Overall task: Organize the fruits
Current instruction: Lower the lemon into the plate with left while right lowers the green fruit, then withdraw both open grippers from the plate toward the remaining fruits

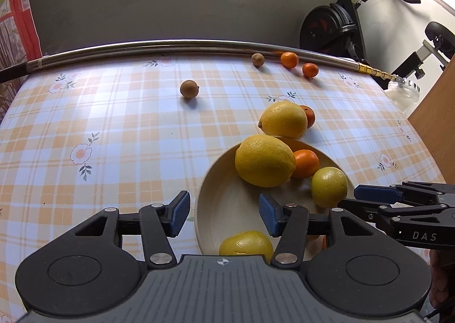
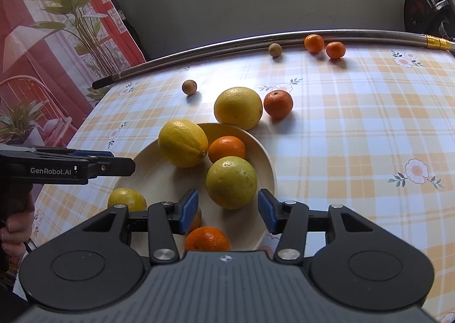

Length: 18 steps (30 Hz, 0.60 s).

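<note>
A cream bowl [image 1: 227, 209] [image 2: 264, 158] holds a big lemon [image 1: 264, 161] [image 2: 182, 144], a mandarin [image 1: 305, 163] [image 2: 226, 148], a yellow-green fruit [image 1: 329, 186] [image 2: 231, 182], another yellow fruit [image 1: 246, 243] [image 2: 126, 199] and a near mandarin [image 2: 207, 237]. My right gripper [image 2: 227, 215] [image 1: 358, 199] is open, its pads flanking the yellow-green fruit without pressing it. My left gripper [image 1: 224, 215] [image 2: 125, 163] is open astride the bowl's left rim, holding nothing. Beyond the bowl lie a second lemon [image 1: 284, 119] [image 2: 238, 108] and a mandarin [image 2: 278, 103].
Two small brown fruits [image 1: 189, 89] [image 1: 258, 59] and two mandarins [image 1: 289, 60] [image 1: 310, 70] lie farther back on the checked tablecloth [image 1: 113, 129]. A metal pole [image 1: 170, 48] runs along the far edge. An exercise bike [image 1: 335, 24] and a wooden panel [image 1: 438, 112] stand right.
</note>
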### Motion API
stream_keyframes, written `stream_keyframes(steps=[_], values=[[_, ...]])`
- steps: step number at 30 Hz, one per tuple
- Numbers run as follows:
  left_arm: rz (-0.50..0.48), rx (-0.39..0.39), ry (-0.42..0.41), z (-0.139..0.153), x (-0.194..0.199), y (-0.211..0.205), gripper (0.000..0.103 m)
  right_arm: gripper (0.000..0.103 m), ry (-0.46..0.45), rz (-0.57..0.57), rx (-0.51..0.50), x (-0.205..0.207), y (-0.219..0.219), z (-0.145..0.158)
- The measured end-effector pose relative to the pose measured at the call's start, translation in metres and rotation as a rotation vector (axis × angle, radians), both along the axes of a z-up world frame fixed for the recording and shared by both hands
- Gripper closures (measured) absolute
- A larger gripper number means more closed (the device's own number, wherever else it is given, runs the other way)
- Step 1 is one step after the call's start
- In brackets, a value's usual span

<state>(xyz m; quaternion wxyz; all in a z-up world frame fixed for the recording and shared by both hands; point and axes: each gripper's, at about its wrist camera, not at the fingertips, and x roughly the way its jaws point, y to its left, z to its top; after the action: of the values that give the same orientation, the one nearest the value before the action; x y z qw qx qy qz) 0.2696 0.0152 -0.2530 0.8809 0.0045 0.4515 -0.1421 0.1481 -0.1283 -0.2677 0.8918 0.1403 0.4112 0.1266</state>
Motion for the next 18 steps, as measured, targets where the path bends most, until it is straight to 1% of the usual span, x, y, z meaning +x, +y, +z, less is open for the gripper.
stream_keyframes(steps=[4, 10, 18], values=[[0.015, 0.007, -0.034, 0.011, -0.005, 0.004, 0.047, 0.052, -0.013, -0.024, 0.008, -0.001, -0.007, 0.005], [0.033, 0.021, -0.079, 0.029, 0.000, 0.013, 0.047, 0.052, -0.029, -0.063, 0.018, 0.000, -0.022, 0.011], [0.086, -0.016, -0.102, 0.052, 0.015, 0.034, 0.047, 0.052, -0.054, -0.106, 0.011, 0.005, -0.043, 0.021]])
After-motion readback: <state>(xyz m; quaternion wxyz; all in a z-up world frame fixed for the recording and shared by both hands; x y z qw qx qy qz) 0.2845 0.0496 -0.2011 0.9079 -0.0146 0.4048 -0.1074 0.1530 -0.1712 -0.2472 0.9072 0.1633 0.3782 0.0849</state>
